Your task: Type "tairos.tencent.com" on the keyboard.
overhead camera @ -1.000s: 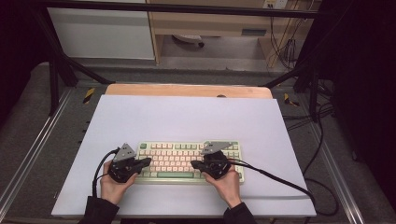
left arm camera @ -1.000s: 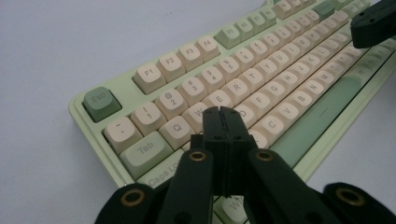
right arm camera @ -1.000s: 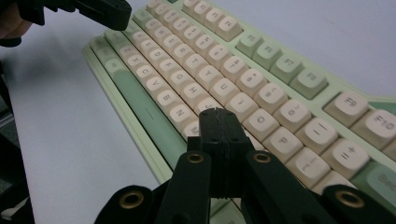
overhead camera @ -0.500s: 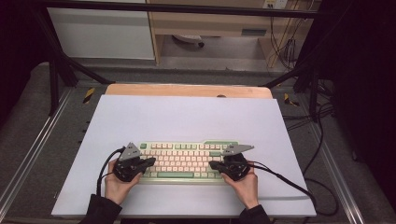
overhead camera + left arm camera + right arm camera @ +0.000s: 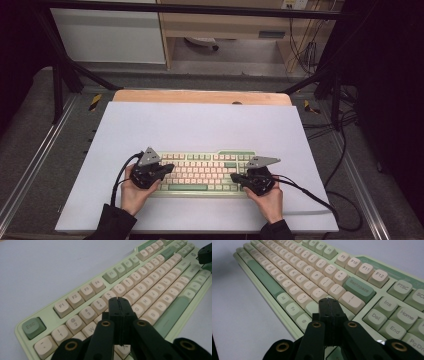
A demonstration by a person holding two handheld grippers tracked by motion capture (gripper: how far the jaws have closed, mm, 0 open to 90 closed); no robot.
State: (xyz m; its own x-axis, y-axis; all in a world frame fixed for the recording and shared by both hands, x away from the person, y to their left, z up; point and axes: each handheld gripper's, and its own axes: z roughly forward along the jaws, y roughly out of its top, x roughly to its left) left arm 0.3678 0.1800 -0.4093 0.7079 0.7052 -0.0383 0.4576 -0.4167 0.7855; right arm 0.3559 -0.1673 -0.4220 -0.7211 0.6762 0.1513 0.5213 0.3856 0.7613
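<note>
We saw a pale green keyboard [image 5: 202,171] with cream keys near the white tabletop's [image 5: 200,125] front edge; the left gripper [image 5: 169,169] and right gripper [image 5: 235,177] were closed, empty, over its ends.

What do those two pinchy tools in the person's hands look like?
Both the left gripper and the right gripper are black, each topped with a grey three-cornered plate and trailing a black cable. Brass-coloured rings mark the joints of their jaws. The person wears dark sleeves.
</note>
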